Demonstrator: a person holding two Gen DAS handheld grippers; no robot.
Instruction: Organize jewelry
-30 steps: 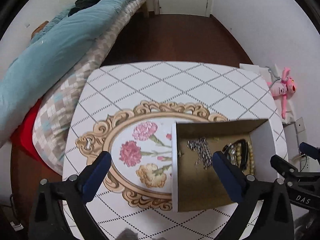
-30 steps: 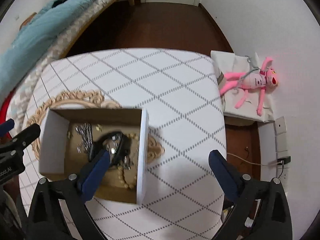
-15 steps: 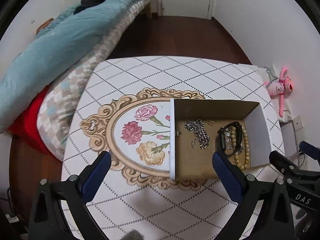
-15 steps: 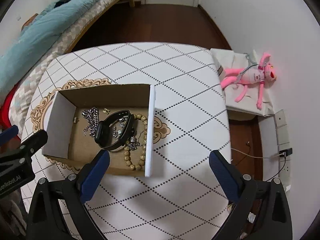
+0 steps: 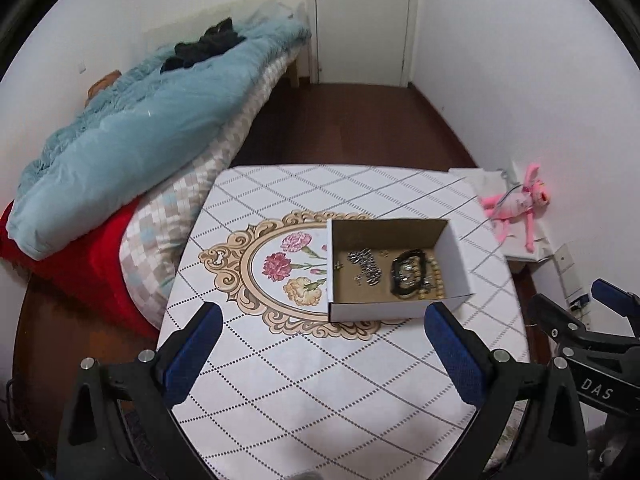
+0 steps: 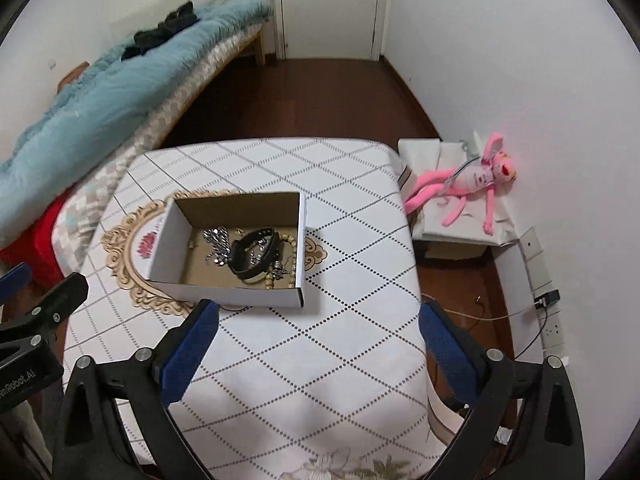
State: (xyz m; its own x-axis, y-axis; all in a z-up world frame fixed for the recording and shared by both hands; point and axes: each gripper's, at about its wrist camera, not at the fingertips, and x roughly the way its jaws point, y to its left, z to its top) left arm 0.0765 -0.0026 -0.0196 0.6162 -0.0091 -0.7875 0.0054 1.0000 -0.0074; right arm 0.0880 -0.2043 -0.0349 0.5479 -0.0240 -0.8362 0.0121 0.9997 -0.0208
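Note:
An open cardboard box (image 5: 456,250) (image 6: 166,256), white outside and brown inside, sits on the table. Inside lie a silver chain (image 5: 365,266) (image 6: 216,240), a black band (image 5: 408,270) (image 6: 252,250) and a beaded bracelet (image 5: 436,276) (image 6: 292,248), tangled together on the right side. My left gripper (image 5: 322,352) is open and empty, above the table's near part, short of the box. My right gripper (image 6: 316,352) is open and empty, also short of the box. Each gripper shows at the edge of the other's view.
The table (image 5: 320,380) (image 6: 340,340) has a white diamond-pattern cloth with a floral oval design (image 5: 280,272). A bed with a blue duvet (image 5: 132,140) stands to the left. A pink plush toy (image 6: 472,184) lies on a low stand at the right wall.
Both grippers have pulled back and up from the box; it now looks smaller and farther away. Both stayed open and empty. The jewelry in the box has not moved.

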